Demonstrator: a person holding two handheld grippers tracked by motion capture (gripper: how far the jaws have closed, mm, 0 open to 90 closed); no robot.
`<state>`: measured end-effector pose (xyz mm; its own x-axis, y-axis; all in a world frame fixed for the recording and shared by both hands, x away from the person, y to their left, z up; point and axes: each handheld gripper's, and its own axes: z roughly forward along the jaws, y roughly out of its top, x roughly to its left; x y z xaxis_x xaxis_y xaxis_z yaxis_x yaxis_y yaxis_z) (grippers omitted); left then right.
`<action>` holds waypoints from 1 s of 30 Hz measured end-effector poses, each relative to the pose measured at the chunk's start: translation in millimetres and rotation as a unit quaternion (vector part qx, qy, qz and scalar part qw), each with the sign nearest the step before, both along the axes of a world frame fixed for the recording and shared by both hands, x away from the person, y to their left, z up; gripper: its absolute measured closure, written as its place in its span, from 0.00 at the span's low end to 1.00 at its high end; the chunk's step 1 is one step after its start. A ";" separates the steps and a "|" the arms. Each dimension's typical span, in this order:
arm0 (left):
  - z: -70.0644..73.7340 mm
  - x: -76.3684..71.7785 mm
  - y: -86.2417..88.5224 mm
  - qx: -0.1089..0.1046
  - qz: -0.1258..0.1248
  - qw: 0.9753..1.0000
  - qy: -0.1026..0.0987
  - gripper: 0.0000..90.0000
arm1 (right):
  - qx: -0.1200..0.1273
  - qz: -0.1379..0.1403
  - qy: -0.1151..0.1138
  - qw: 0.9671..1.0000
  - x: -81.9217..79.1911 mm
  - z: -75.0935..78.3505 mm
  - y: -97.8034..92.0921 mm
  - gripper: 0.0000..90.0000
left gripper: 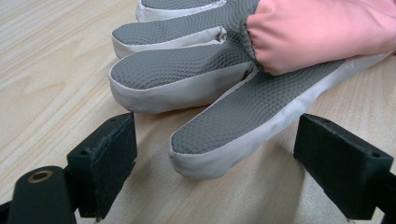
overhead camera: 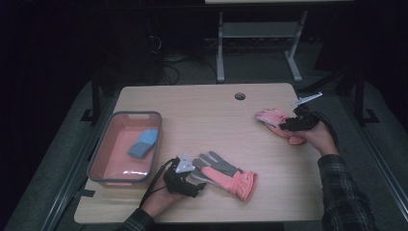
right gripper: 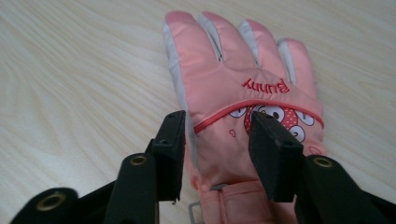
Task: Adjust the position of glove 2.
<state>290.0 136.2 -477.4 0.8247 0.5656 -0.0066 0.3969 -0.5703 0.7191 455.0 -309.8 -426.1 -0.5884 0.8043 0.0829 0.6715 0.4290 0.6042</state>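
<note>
Left gripper [overhead camera: 198, 179], lower centre, jaws wide around the grey-palmed glove [overhead camera: 226, 174] thumb; right gripper [overhead camera: 284, 124] jaws narrowed over the pink glove [overhead camera: 274, 118]; basin [overhead camera: 103, 161] left.

Your left hand [overhead camera: 161, 199] comes in from the bottom edge, holding the left gripper [overhead camera: 192, 182] low with its jaws spread wide and pointing right. Your right forearm, in a plaid sleeve [overhead camera: 342, 192], reaches forward; your right hand [overhead camera: 321, 137] holds the right gripper [overhead camera: 284, 126] pointing left, its jaws partly closed.
</note>
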 end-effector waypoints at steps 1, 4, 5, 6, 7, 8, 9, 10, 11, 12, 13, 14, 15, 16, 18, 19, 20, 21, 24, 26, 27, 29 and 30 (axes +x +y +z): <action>0.0 0.0 0.0 0.000 0.000 1.000 0.000 0.14 | 0.000 0.000 0.000 1.000 0.0 0.0 0.0 0.60; 0.0 0.0 0.0 0.000 0.000 1.000 0.000 0.14 | -0.019 0.004 0.007 1.000 1.8 -8.8 4.3 0.62; 0.0 0.0 0.0 0.000 0.000 1.000 0.000 0.14 | -0.022 0.004 0.007 1.000 1.9 -11.1 5.6 0.65; 0.0 0.0 0.0 0.000 0.000 1.000 0.000 0.14 | -0.028 0.005 0.001 1.000 1.0 -12.4 7.3 0.70; 0.0 0.0 0.0 0.000 0.000 1.000 0.000 0.14 | -0.032 0.006 -0.001 0.999 0.5 -12.5 8.2 0.73; 0.0 0.0 0.0 0.000 0.000 1.000 0.000 0.14 | -0.035 0.009 -0.004 0.999 0.0 -12.2 9.1 0.78; 0.0 0.0 0.0 0.000 0.000 1.000 0.000 0.14 | -0.036 0.010 -0.005 0.999 -0.3 -11.9 9.8 0.83; 0.0 0.0 0.0 0.000 0.000 1.000 0.000 0.14 | -0.037 0.010 -0.005 0.999 -0.7 -11.6 10.3 0.86; 0.0 0.0 0.0 0.000 0.000 1.000 0.000 0.14 | -0.038 0.010 -0.005 0.999 -0.9 -11.3 10.3 0.88; 0.0 0.0 0.0 0.000 0.000 1.000 0.000 0.14 | -0.036 0.009 -0.004 0.999 -1.2 -10.9 10.2 0.90; 0.0 0.0 0.0 0.000 0.000 1.000 0.000 0.14 | -0.035 0.009 -0.004 0.999 -1.5 -10.0 9.6 0.91; 0.0 0.0 0.0 0.000 0.000 1.000 0.000 0.14 | -0.034 0.007 -0.005 0.999 -1.9 -9.1 9.4 0.92; 0.0 0.0 0.0 0.000 0.000 1.000 0.000 0.14 | -0.034 0.007 -0.005 0.999 -1.9 -9.1 9.4 0.92; 0.0 0.0 0.0 0.000 0.000 1.000 0.000 0.14 | -0.034 0.005 -0.008 0.999 -3.7 -5.7 9.0 0.92; 0.0 0.0 0.0 0.000 0.000 1.000 0.000 0.14 | -0.033 0.002 -0.011 0.999 -6.2 -2.5 9.9 0.93; 0.0 0.0 0.0 0.000 0.000 1.000 0.000 0.14 | -0.031 0.005 -0.015 0.999 -7.6 -0.4 10.2 0.93; 0.0 0.0 0.0 0.000 0.000 1.000 0.000 0.14 | -0.031 0.005 -0.015 0.999 -7.6 -0.4 10.2 0.93; 0.0 0.0 0.0 0.000 0.000 1.000 0.000 0.14 | -0.019 0.006 -0.020 1.000 -11.6 5.5 12.2 0.93; 0.0 0.0 0.0 0.000 0.000 1.000 0.000 0.14 | -0.015 0.008 -0.027 0.999 -15.2 10.4 14.4 0.93; 0.0 0.0 0.0 0.000 0.000 1.000 0.000 0.14 | -0.003 0.014 -0.034 0.999 -22.3 19.5 19.1 0.93; 0.0 0.0 0.0 0.000 0.000 1.000 0.000 0.14 | 0.000 0.016 -0.037 0.999 -24.8 22.2 21.2 0.93; 0.0 0.0 0.0 0.000 0.000 1.000 0.000 0.14 | 0.008 0.020 -0.043 0.999 -30.2 27.4 25.8 0.93; 0.0 0.0 0.0 0.000 0.000 1.000 0.000 0.14 | 0.013 0.023 -0.045 0.999 -32.9 29.8 28.1 0.93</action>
<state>290.0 136.2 -477.4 0.8247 0.5656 -0.0069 0.3972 -0.5703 0.7191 422.0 -281.7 -396.3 -0.6304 0.7748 0.0477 0.5940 0.4418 0.6723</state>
